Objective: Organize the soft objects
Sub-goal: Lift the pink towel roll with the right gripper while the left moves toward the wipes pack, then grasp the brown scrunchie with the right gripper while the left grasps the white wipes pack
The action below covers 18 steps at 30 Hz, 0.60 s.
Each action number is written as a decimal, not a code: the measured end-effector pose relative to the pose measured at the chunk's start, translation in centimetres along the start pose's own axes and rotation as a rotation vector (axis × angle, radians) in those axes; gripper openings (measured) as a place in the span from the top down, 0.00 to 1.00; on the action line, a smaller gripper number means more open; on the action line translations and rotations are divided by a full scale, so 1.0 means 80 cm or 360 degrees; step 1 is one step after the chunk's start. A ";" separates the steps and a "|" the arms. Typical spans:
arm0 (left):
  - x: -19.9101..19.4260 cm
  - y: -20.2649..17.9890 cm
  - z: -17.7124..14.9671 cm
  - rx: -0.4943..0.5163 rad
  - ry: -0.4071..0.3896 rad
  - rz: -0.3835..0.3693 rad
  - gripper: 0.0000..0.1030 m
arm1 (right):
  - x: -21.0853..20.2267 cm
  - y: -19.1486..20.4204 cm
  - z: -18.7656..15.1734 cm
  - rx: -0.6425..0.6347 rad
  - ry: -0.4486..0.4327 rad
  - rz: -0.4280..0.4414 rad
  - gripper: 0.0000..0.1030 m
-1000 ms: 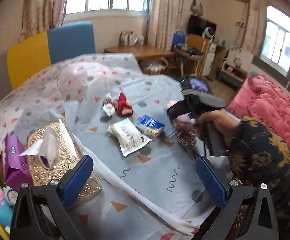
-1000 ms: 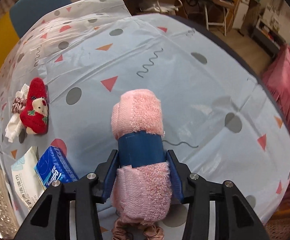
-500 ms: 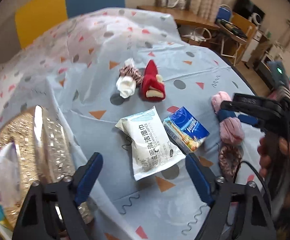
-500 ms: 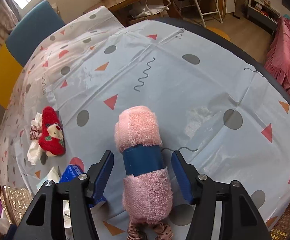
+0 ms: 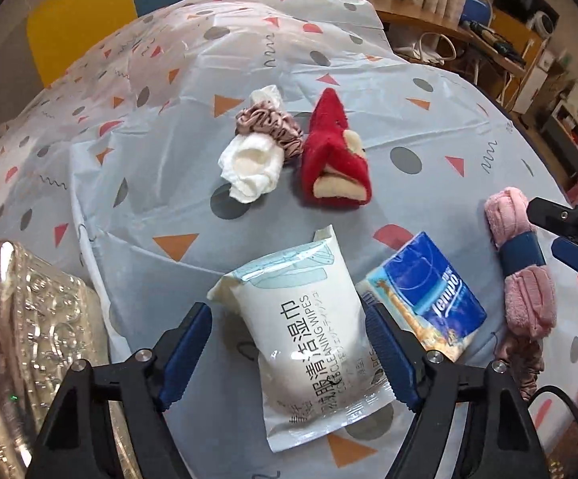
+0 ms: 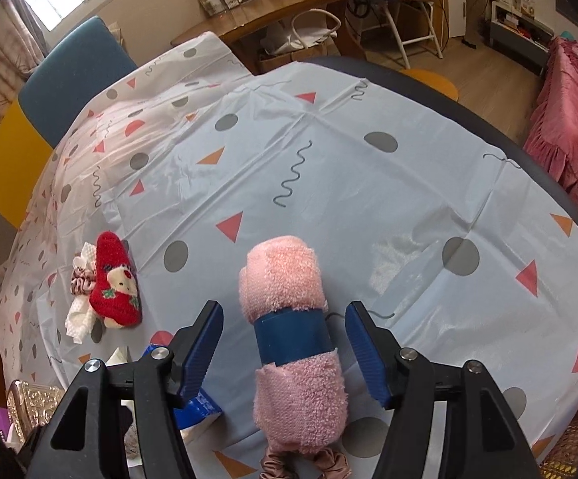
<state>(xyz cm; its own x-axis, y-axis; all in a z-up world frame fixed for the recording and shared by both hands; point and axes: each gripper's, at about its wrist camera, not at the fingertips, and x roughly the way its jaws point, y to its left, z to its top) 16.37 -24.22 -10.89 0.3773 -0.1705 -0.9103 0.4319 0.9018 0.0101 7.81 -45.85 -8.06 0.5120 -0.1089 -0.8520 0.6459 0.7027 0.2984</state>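
Wipes pack (image 5: 313,343) — lying between the left claw's (image 5: 289,353) spread jaws, seemingly untouched; right claw (image 6: 285,343) gaping around pink towel roll (image 6: 293,339).

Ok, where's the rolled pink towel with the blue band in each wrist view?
Left wrist: pink towel at the right edge, right of the blue tissue pack.
Right wrist: bottom centre, lying between the open right gripper pads.
Shared landmark: red plush toy, beyond the towel to its left.
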 end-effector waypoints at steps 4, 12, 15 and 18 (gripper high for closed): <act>0.006 0.005 -0.009 -0.0002 0.0003 -0.0050 0.33 | -0.011 0.009 0.002 -0.0064 -0.0110 -0.0058 0.34; 0.012 0.001 -0.023 0.0102 0.0077 -0.0081 0.42 | -0.029 0.021 0.003 -0.0164 -0.0237 -0.0016 0.31; 0.002 0.002 -0.030 0.0107 0.0075 -0.0099 0.46 | -0.038 0.008 0.008 -0.0082 -0.0293 0.0021 0.31; -0.017 -0.003 -0.047 0.0176 -0.0007 -0.0094 0.46 | -0.042 -0.010 0.013 0.0037 -0.0310 0.0090 0.31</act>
<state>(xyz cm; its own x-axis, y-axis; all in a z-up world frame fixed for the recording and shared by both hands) 12.64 -22.71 -11.20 0.3518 -0.2242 -0.9088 0.5414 0.8408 0.0022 6.12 -46.78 -4.97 0.6463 -0.2055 -0.7349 0.6248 0.6953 0.3552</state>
